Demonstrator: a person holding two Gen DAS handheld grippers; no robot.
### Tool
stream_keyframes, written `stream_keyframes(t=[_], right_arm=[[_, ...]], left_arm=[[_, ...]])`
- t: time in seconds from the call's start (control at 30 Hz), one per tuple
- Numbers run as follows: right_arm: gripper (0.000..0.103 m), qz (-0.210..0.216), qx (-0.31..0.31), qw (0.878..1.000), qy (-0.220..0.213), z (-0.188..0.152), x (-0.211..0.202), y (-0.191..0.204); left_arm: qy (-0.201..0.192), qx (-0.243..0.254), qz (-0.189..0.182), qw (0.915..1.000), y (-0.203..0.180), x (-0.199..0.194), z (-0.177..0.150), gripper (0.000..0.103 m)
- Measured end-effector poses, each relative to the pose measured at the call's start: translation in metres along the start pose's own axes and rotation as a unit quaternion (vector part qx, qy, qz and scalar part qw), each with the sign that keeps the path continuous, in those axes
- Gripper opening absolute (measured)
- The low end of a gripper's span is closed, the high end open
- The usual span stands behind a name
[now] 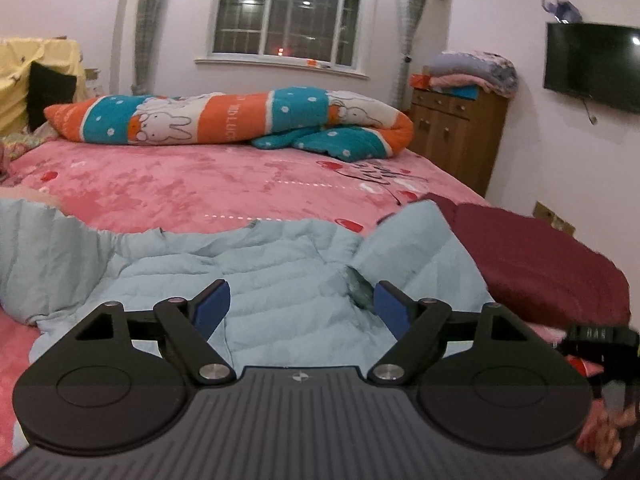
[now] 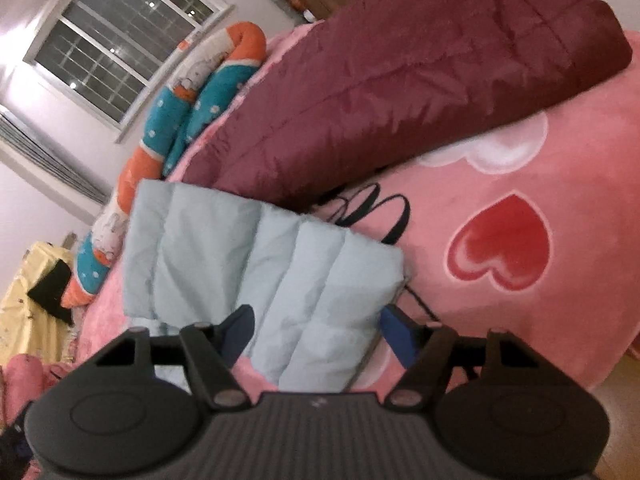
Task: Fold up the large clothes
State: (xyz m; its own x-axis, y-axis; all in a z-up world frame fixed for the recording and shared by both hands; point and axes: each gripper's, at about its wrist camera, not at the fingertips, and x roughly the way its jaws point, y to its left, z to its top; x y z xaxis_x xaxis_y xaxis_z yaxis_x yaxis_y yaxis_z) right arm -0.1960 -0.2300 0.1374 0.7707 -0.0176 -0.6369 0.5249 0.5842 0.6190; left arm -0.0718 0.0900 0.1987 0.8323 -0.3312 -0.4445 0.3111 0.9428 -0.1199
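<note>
- Pale blue puffer jacket (image 1: 256, 276) lay spread on the pink bed (image 1: 180, 184), directly under and ahead of the left tongs (image 1: 300, 304). Its body sat between the blue pads, with one sleeve trailing off to the tongs' left.
- Left tongs were spread wide; pads were clear of fabric and nothing was pinched.
- Right tongs (image 2: 316, 332) were spread and straddled a folded flap of the jacket (image 2: 260, 264). Pads looked beside the cloth, not pressing on it. No grip seen, though the near edge was blurry.
- Maroon jacket (image 2: 400, 80) lay beyond the right tongs, partly under the blue flap's far edge.
- Judgement: step = take hold for next fold. Should bite a seam/hem edge rather than the puffy middle, since the slick shell will likely slip.
- Advice: both tongs should lift together and keep the edge taut, then lay it along the quilting lines.
- Risk: could snag the maroon jacket along w/ the flap.
</note>
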Motion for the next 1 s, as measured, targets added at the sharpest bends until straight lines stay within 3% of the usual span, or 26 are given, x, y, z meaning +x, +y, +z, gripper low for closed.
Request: stream_keyframes(t=[0.2,0.27,0.5,0.63,0.77,0.87,1.0], right_arm=[[0.075,-0.027,-0.016,0.999,-0.002,-0.007,0.011,0.004],[0.086,-0.008,-0.011,1.0,-0.01,-0.008,0.014,0.002],[0.083,0.029,0.018,0.999,-0.018,-0.007,0.022,-0.001],[0.046,0.007,-0.003,1.0,-0.019,-0.007,0.029,0.005],[0.013,0.021,0.006,1.0,-0.011,-0.004,0.03,0.004],[0.007,0.025,-0.004,0.999,-0.02,-0.002,0.025,0.01],[0.005,0.026,-0.043,0.997,-0.063,0.006,0.002,0.032]], left_arm=[[-0.012,-0.028,0.014,0.9994,0.024,0.02,0.004,0.1],[-0.016,-0.037,0.016,0.9991,0.03,0.025,0.002,0.1],[-0.014,-0.071,0.01,0.9974,0.051,0.044,-0.01,0.102],[-0.018,-0.084,0.007,0.9963,0.065,0.05,-0.014,0.102],[-0.024,-0.094,0.007,0.9953,0.076,0.051,-0.014,0.102],[-0.029,-0.089,0.016,0.9954,0.076,0.05,-0.011,0.102],[-0.033,-0.074,0.03,0.9962,0.083,0.054,-0.009,0.103]])
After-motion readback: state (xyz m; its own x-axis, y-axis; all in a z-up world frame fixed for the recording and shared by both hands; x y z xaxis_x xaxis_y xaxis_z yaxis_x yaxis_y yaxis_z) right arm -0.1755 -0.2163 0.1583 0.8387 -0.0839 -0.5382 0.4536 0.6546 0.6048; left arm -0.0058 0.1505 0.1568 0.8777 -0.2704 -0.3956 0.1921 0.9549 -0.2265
